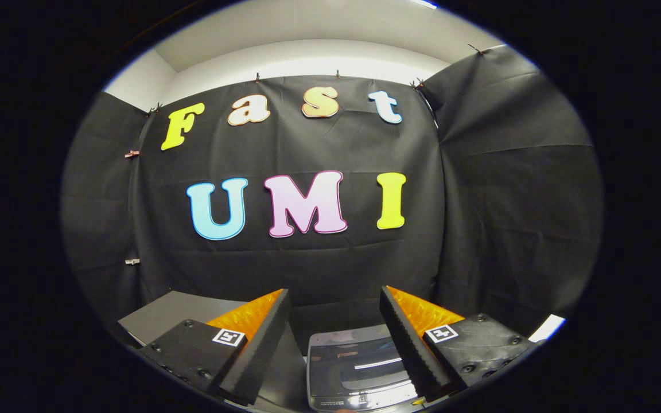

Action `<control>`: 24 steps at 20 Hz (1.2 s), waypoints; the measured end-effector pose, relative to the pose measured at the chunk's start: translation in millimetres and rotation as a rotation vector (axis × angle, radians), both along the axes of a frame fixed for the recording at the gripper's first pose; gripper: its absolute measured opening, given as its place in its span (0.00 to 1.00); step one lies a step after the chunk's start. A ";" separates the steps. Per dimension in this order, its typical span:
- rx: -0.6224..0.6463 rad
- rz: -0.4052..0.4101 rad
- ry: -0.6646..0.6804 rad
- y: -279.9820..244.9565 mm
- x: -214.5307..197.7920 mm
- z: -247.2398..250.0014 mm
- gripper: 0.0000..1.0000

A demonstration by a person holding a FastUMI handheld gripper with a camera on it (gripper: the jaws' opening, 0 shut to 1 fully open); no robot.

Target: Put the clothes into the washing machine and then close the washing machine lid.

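The gripper (336, 321) is held high, looking at the booth wall, with its fingers spread wide and nothing between them or touching them. Below and between the fingers sits the washer (359, 373), its glossy lid (356, 361) lying flat and, as far as this angle shows, down over the opening. No clothes can be made out, so this scene fits two stages: clothes yet to be loaded with the lid to be raised, or clothes inside and the lid shut on them. Either way, good practice here is to tip the view downward so the washer and the grey counter (175, 315) are properly seen before committing the fingers to anything.
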State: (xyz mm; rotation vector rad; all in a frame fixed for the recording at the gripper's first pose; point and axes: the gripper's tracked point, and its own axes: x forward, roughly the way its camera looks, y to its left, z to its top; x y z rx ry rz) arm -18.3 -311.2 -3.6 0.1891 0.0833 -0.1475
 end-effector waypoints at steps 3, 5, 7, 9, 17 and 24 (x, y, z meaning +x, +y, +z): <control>-0.006 0.012 0.001 12.3 3.3 0.9 0.98; -0.011 0.021 0.002 22.3 4.8 -1.2 0.98; -0.010 0.023 0.007 31.1 4.1 -3.4 0.98; -0.015 0.019 0.011 37.7 1.6 -4.4 0.98; -0.029 0.042 0.006 56.2 -4.6 1.2 0.98; -0.006 0.062 0.011 33.3 -8.5 8.0 0.98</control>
